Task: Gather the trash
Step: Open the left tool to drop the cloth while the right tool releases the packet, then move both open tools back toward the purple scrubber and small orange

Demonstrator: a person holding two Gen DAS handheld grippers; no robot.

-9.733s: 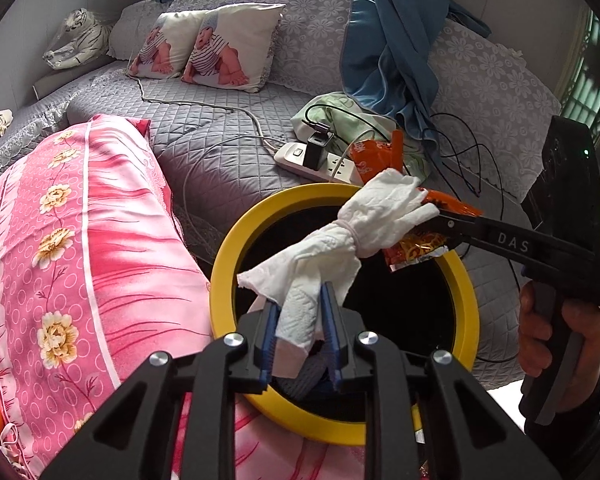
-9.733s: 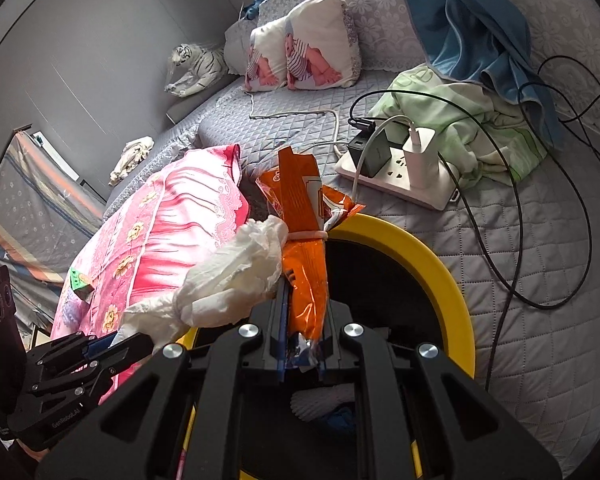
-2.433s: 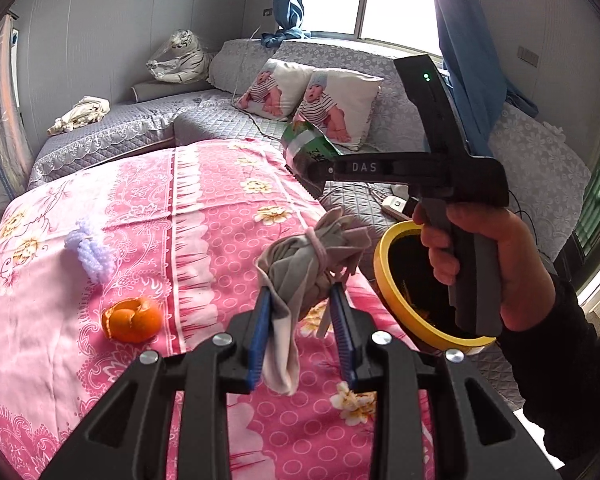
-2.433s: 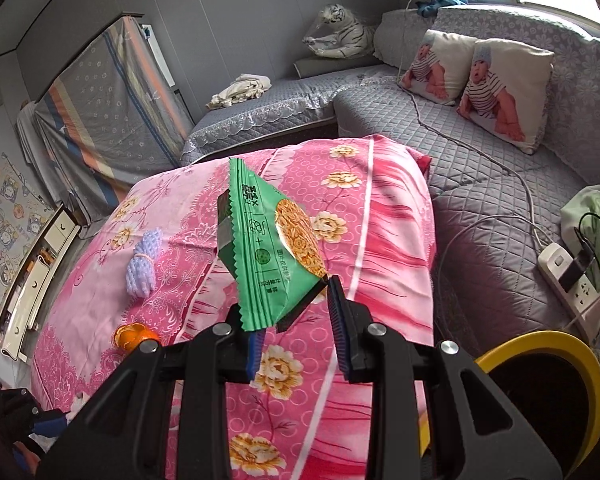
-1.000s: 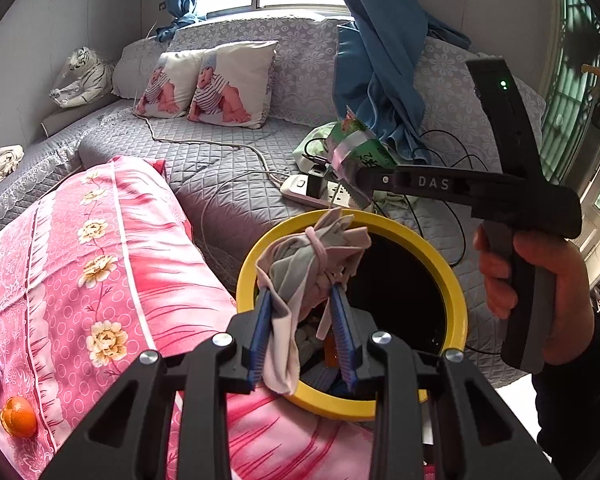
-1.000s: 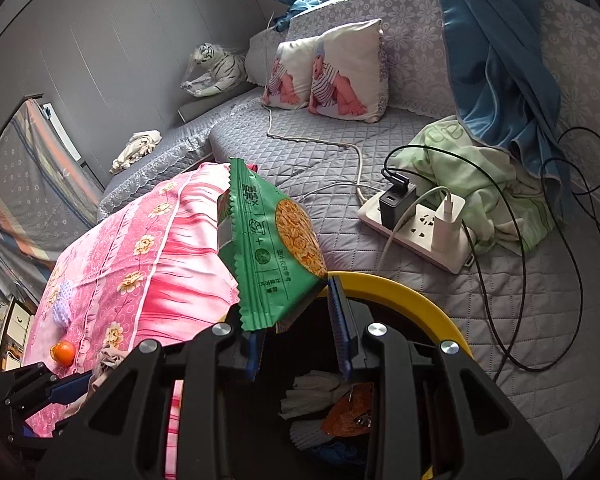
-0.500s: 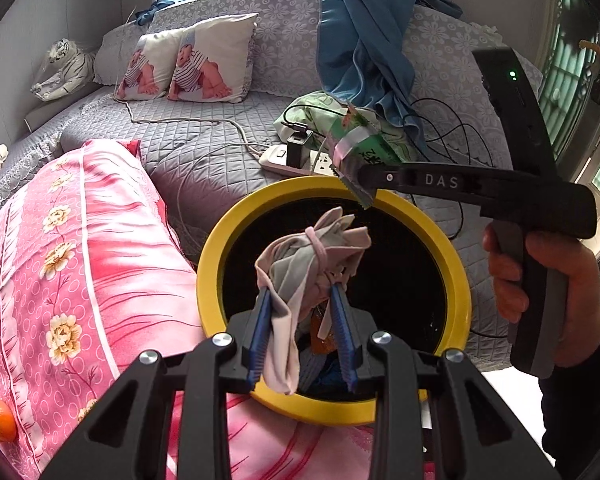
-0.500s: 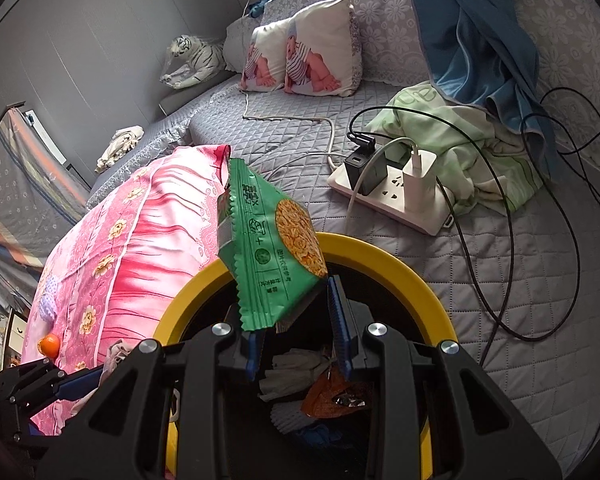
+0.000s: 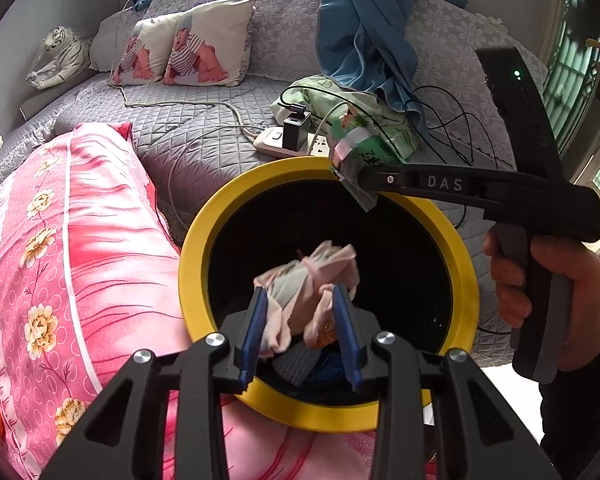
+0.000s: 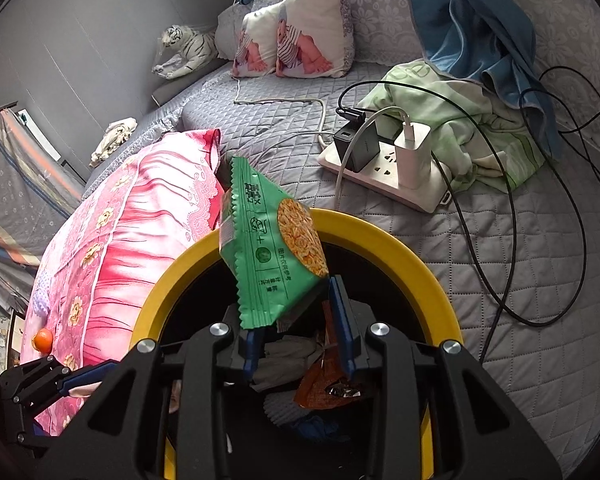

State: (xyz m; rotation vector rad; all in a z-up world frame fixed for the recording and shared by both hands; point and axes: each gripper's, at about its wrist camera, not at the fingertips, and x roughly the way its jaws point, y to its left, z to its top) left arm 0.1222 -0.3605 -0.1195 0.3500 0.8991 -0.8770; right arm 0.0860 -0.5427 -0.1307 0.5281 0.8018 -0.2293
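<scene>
Jaws on both your grippers are opening over the yellow-rimmed trash bin (image 9: 188, 280), so you are at the release step. In your left gripper (image 9: 300, 320) the crumpled pinkish tissue wad (image 9: 312, 280) sits loose between the blue pads, barely touched and hanging over the bin's dark mouth. In your right gripper (image 10: 298, 320) the green snack wrapper (image 10: 272, 256) leans against the left pad with a gap to the right one, its upper half reaching past the rim toward the pink floral quilt (image 10: 112, 248). Next, I judge, spread wider and let both drop, tipping the wrapper inward so it clears the rim.
</scene>
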